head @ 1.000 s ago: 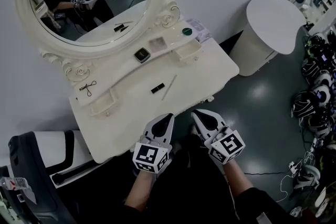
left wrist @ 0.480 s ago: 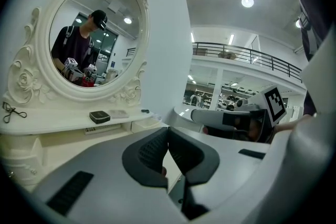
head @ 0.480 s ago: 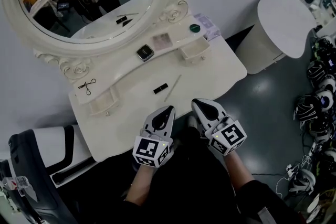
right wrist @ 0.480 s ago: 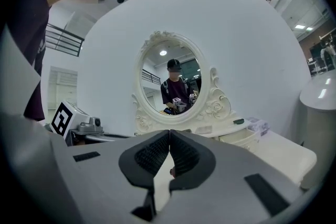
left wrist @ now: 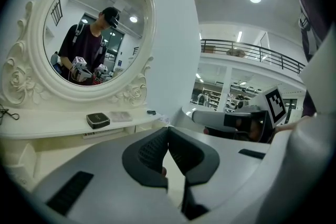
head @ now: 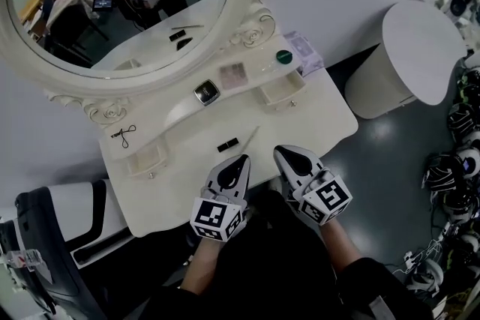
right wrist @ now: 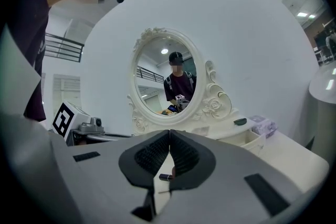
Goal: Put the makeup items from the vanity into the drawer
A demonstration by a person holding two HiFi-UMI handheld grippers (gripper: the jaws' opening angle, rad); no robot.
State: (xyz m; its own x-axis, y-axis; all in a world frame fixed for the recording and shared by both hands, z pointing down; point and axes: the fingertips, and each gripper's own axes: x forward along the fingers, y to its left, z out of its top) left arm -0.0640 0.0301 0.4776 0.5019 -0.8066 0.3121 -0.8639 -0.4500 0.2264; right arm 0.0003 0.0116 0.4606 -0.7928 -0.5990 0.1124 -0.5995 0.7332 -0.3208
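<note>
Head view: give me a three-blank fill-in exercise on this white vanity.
The left gripper and right gripper both have their jaws ___. The ornate white vanity has ___ small drawers pulled open. The round dark-green lid sits at the ___ end of the raised shelf in the head view.
Missing: shut; two; right.

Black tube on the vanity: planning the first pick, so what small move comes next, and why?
Probably open the left gripper and ease it to the black tube: its jaws are shut and empty, and the tube lies just ahead.
</note>
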